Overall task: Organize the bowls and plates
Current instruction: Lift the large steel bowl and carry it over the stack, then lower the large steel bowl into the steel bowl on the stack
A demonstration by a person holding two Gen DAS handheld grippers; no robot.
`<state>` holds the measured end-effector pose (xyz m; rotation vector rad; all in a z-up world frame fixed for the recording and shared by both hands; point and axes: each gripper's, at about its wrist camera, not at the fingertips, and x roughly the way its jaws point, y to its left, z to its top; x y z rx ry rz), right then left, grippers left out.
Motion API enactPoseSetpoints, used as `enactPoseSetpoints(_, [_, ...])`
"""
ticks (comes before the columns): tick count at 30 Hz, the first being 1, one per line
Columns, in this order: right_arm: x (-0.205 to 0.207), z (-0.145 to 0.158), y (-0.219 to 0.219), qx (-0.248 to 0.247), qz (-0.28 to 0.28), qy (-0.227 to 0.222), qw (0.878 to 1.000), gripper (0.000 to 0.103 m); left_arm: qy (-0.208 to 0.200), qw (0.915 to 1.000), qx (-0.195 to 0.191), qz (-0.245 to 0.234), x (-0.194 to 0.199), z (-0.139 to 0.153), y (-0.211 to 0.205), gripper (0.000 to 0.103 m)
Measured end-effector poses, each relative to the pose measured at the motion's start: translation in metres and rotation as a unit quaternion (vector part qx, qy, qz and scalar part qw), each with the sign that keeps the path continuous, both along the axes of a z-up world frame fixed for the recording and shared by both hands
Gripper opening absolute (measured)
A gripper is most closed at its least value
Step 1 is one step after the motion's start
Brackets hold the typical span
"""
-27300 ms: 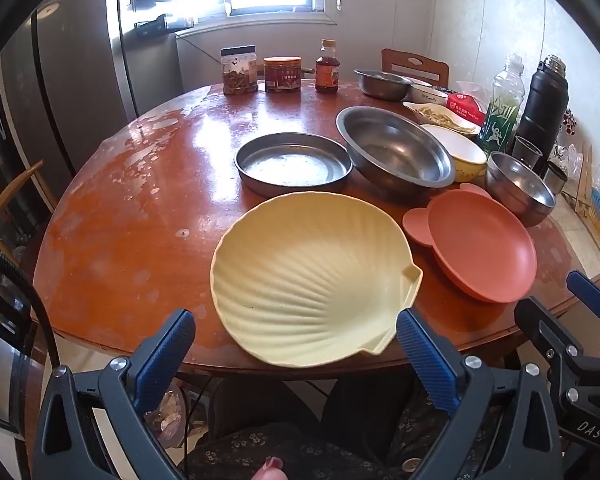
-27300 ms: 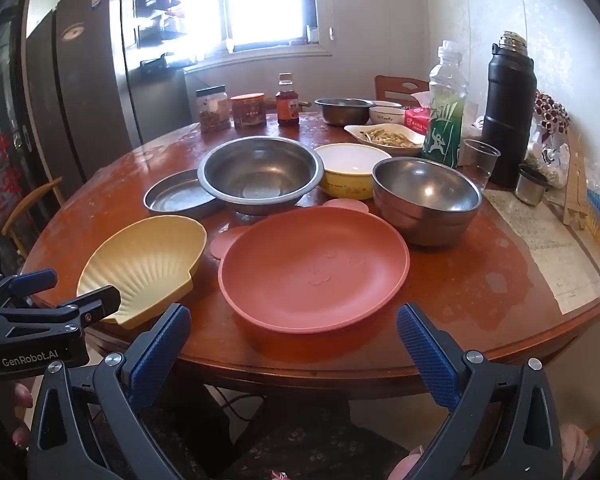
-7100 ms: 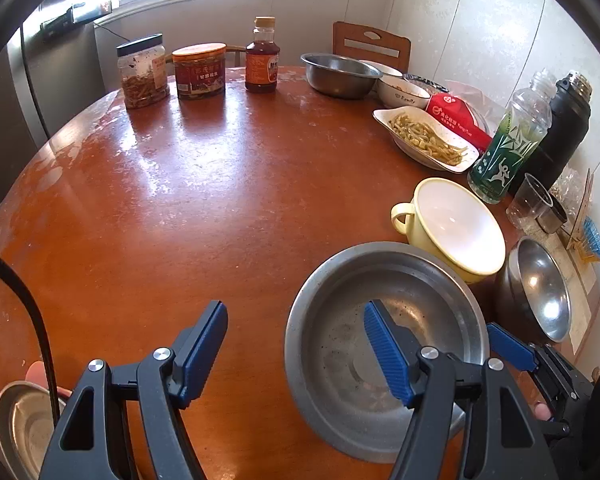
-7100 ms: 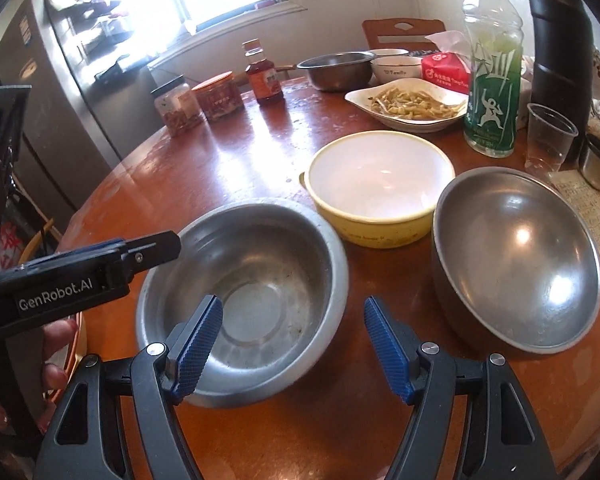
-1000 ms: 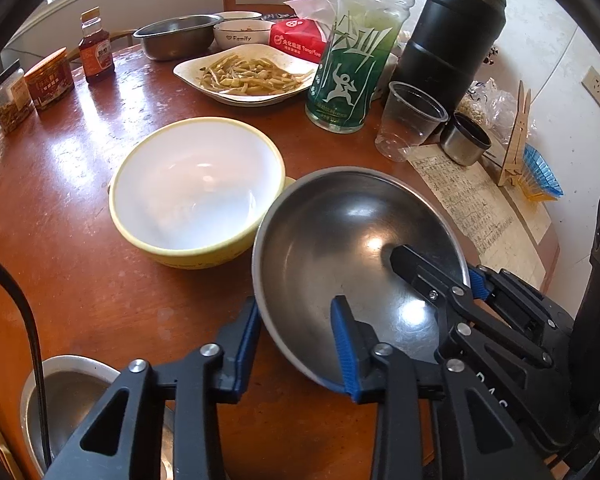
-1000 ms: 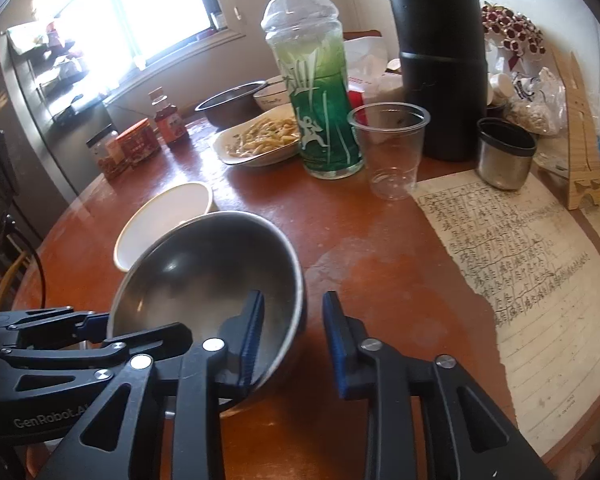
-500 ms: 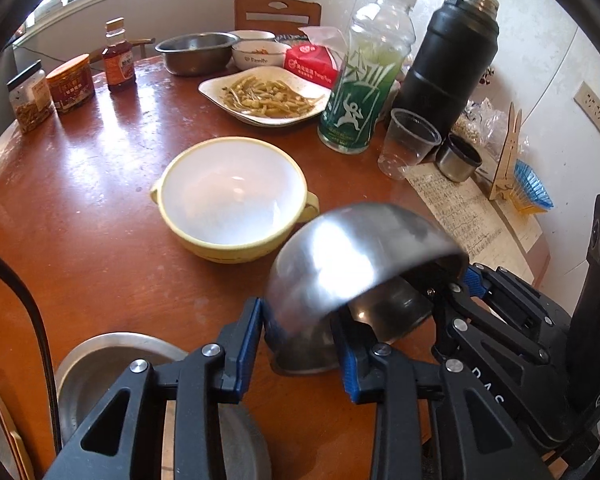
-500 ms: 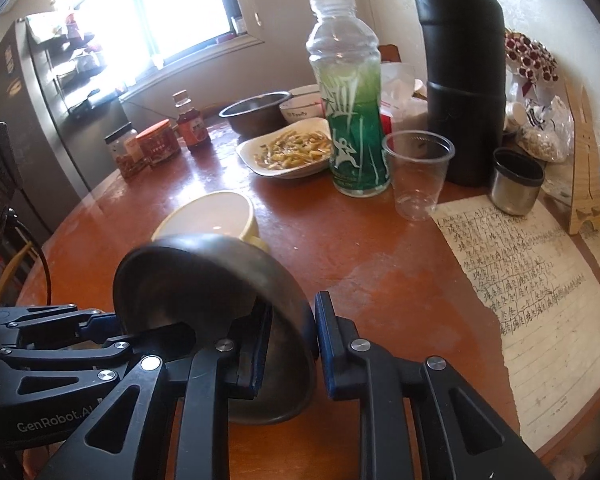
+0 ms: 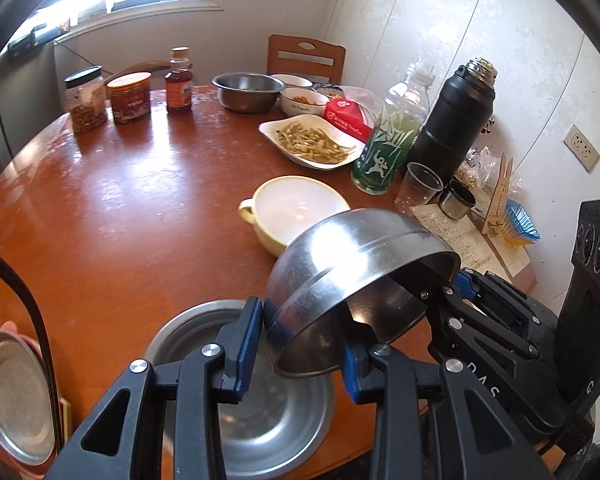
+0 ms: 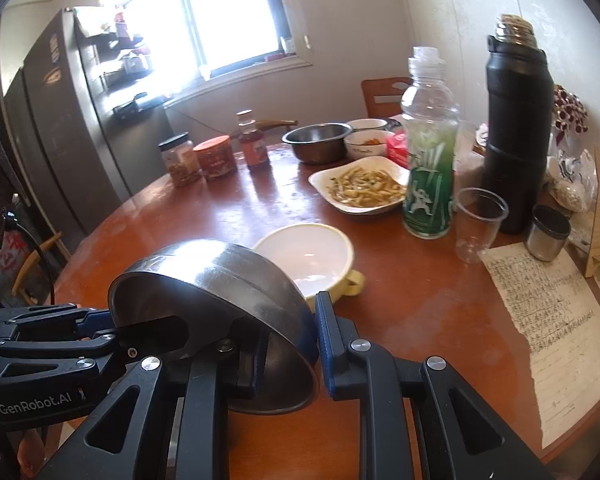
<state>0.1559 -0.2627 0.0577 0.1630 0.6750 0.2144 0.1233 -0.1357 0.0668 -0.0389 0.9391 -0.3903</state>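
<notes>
Left wrist: I had the left gripper [image 9: 300, 350] pinching the steel bowl [image 9: 352, 264] by its rim, tilted above the wide steel bowl [image 9: 276, 420] on the table [image 9: 120, 220]. Right wrist: right gripper [image 10: 288, 344] clamped the bowl's opposite rim, yellow bowl [image 10: 304, 256] just behind.

Home dining kitchen.
Round wooden table [image 9: 100, 208] carries a dish of cooked food [image 9: 312, 144], jars [image 9: 128, 96] behind it; fridge [image 10: 60, 120] left of table, window [image 10: 220, 12] beyond.

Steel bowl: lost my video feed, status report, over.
Both grippers, left and right, shut on steel bowl, tilted, airborne. Wide steel basin directly below. Yellow bowl close behind.
</notes>
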Motion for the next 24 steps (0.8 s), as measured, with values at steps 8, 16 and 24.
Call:
enactPoseSetpoints(8, [-0.024,0.01,0.042,-0.009,0.035,-0.009,0.999,0.023,-0.01,0.9997,0.0,0.024,-0.031,0.01,0.042,0.035])
enactPoseSetpoints(16, [-0.052,0.01,0.07,-0.014,0.055,-0.002,0.998,0.023,-0.007,0.9994,0.008,0.031,-0.06,0.011,0.067,0.035])
enactPoseSetpoints(24, [-0.073,0.007,0.083,-0.014,0.077,0.02,0.997,0.024,0.009,0.9992,0.021,0.032,-0.077,0.01,0.078,0.037])
